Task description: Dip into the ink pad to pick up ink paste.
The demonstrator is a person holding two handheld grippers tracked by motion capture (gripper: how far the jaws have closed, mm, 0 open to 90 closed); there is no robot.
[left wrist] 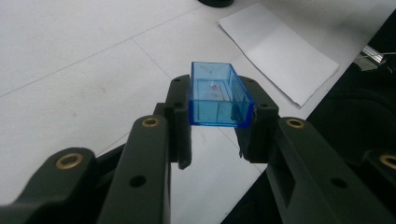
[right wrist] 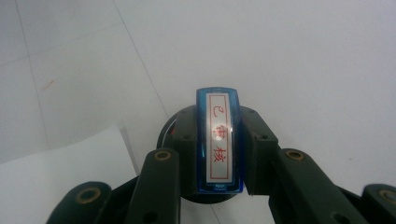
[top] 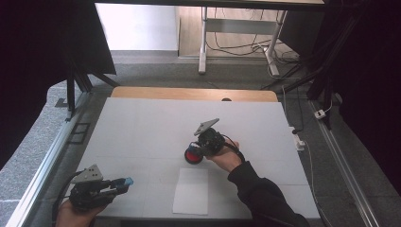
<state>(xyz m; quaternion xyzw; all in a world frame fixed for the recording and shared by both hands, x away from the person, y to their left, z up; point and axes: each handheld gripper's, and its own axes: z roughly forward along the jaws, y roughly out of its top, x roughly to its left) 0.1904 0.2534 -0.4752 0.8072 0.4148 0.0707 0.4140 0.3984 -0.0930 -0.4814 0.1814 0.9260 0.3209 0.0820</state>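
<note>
Black jaws of the left gripper (left wrist: 219, 123) clamp a clear blue cap (left wrist: 218, 95) by its two long sides; the cap sits level between the pads, open end up, with faint red marks inside that are too small to read. In the high view this gripper (top: 124, 182) is at the near left corner of the white table (top: 142, 127), raised off the surface, the cap (top: 126, 181) pointing toward the paper.

White paper (top: 191, 190) lies flat near the front edge, between the two hands.

At mid-table, the right gripper (top: 195, 152) points down at a round ink pad (top: 193, 155), red with a black rim, which lies just beyond the paper's far edge. In the right gripper view the jaws (right wrist: 218, 154) grip a blue stamp (right wrist: 219, 140) by its narrow sides, directly over the black pad (right wrist: 169, 130); whether the stamp touches it cannot be told. A white label on the stamp's back carries three red Chinese characters inside a red frame: 已 at the top, 核 at the bottom, the middle one lost in glare.
</note>
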